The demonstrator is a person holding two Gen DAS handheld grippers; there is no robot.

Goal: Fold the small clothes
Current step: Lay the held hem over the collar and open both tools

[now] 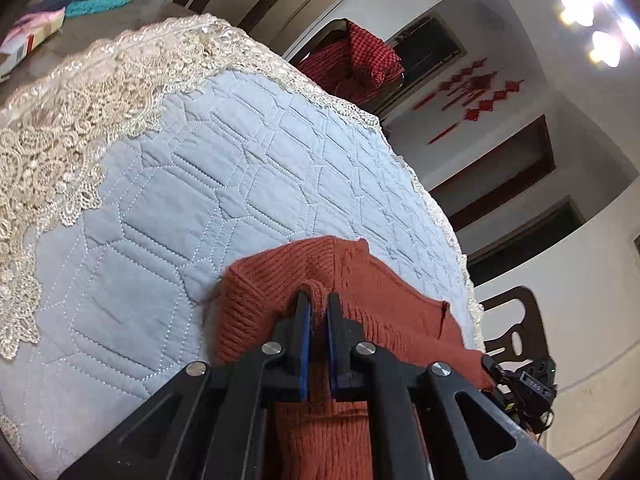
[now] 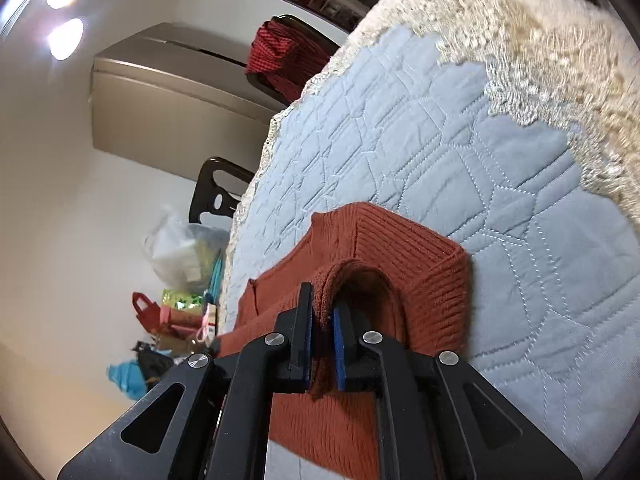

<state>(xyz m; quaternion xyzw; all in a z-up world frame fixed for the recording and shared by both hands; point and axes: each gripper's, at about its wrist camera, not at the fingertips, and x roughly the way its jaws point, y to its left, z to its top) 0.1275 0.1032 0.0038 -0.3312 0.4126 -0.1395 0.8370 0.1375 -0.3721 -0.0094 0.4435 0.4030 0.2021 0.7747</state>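
The left gripper (image 1: 319, 300) is clenched on a bunched ridge of a rust-red knitted sweater (image 1: 264, 304). The fabric fills the narrow gap between the two blue-lined fingers (image 1: 305, 344), and more of the knit hangs down below the fingers, toward 6 o'clock.

The right gripper (image 2: 323, 296) is also clenched on the same rust-red knitted sweater (image 2: 432, 276). Here a rolled fold of the knit passes between the fingers (image 2: 340, 344) and curves over toward 1 o'clock.

The sweater lies on a light blue quilted cover (image 1: 200, 184) with cream lace trim (image 1: 60, 132), spread over a table. In the left wrist view the sweater sits in the lower middle, and its ribbed edge reaches toward 12 o'clock of the gripper. In the right wrist view the cover (image 2: 500, 208) fills the side from 12 to 4 o'clock, and the lace (image 2: 560, 60) is at 1 o'clock.

Around the table stand dark chairs. One chair, at 1 o'clock in the left view, carries a red checked cloth (image 1: 356, 60); in the right view the same cloth (image 2: 280, 56) is at 11 o'clock. Red knot decorations (image 1: 476, 92) hang on the wall at 2 o'clock in the left view. In the right view, bags (image 2: 176, 256) stand on the floor at 9 o'clock.
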